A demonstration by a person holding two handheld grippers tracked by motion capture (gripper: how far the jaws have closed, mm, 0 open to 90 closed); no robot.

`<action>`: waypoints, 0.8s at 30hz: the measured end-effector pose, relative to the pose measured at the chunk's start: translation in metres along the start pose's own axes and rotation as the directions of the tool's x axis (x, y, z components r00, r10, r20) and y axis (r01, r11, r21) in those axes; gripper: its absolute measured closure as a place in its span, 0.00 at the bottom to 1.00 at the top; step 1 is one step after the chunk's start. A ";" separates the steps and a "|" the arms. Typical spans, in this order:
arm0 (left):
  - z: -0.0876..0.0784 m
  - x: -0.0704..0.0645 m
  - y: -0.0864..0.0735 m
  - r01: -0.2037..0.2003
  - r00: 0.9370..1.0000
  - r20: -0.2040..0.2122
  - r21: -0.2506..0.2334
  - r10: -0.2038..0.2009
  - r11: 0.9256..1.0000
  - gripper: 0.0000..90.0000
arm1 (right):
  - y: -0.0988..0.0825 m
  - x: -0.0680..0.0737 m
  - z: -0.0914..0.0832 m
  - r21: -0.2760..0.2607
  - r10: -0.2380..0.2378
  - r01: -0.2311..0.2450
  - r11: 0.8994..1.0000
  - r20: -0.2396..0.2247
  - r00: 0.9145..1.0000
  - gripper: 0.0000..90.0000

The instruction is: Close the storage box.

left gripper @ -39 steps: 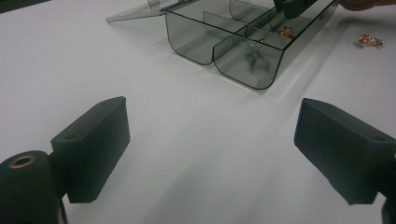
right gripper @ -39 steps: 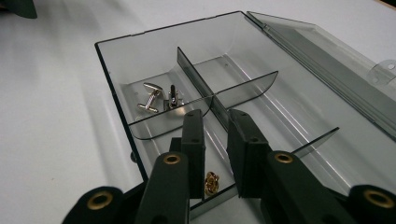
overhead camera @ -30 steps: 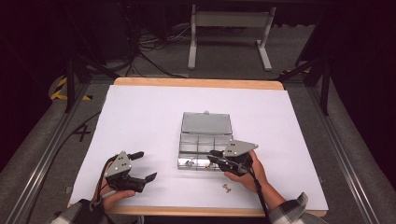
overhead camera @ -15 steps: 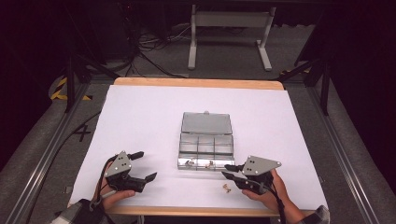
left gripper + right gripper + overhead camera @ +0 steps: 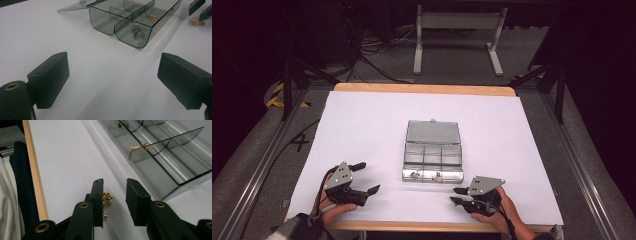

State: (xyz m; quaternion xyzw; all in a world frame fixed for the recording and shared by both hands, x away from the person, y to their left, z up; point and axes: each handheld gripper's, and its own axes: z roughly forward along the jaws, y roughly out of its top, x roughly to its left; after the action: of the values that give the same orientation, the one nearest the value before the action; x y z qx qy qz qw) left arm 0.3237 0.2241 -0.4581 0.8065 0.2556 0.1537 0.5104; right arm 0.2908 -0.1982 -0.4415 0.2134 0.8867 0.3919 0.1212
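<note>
A clear plastic compartment box (image 5: pixel 432 176) lies open mid-table, its lid (image 5: pixel 433 132) flat behind it. Small gold pieces (image 5: pixel 414 174) rest in its front compartments, one gold piece in the box (image 5: pixel 140 147) close to the right gripper view. My right gripper (image 5: pixel 455 195) is low at the front right, just before the box. Its jaws have just been opening and stand apart over a loose gold piece (image 5: pixel 107 197) that lies on the table by one jaw, pads not pressing it. My left gripper (image 5: pixel 369 177) rests open at the front left with nothing between its jaws.
The white table sheet (image 5: pixel 372 125) ends at a wooden front edge (image 5: pixel 35 175) close behind the right gripper. In the left gripper view, the box (image 5: pixel 130 22) lies ahead with the loose gold piece (image 5: pixel 198 23) to its right.
My right gripper has come back from the box's front wall toward the table's front edge and sunk to the sheet beside the loose gold piece. The left gripper has stayed put.
</note>
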 end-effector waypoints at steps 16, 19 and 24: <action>0.000 0.000 0.000 -0.004 1.000 0.000 0.007 0.004 1.000 0.12 | 0.000 0.002 0.008 0.031 -0.012 0.013 0.999 -0.034 0.999 0.88; 0.000 0.000 0.000 -0.004 1.000 0.001 0.004 0.004 1.000 0.12 | 0.000 0.002 0.007 0.030 -0.018 0.019 0.999 -0.034 0.999 0.88; 0.001 -0.001 0.000 -0.001 1.000 0.002 0.008 0.001 1.000 0.12 | 0.003 0.003 0.004 0.012 -0.022 0.023 1.000 -0.031 0.999 0.88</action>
State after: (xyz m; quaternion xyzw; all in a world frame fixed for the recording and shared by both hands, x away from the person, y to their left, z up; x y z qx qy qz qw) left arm 0.3236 0.2234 -0.4581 0.8088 0.2551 0.1521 0.5076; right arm 0.2905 -0.1922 -0.4424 0.1980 0.8933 0.3881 0.1106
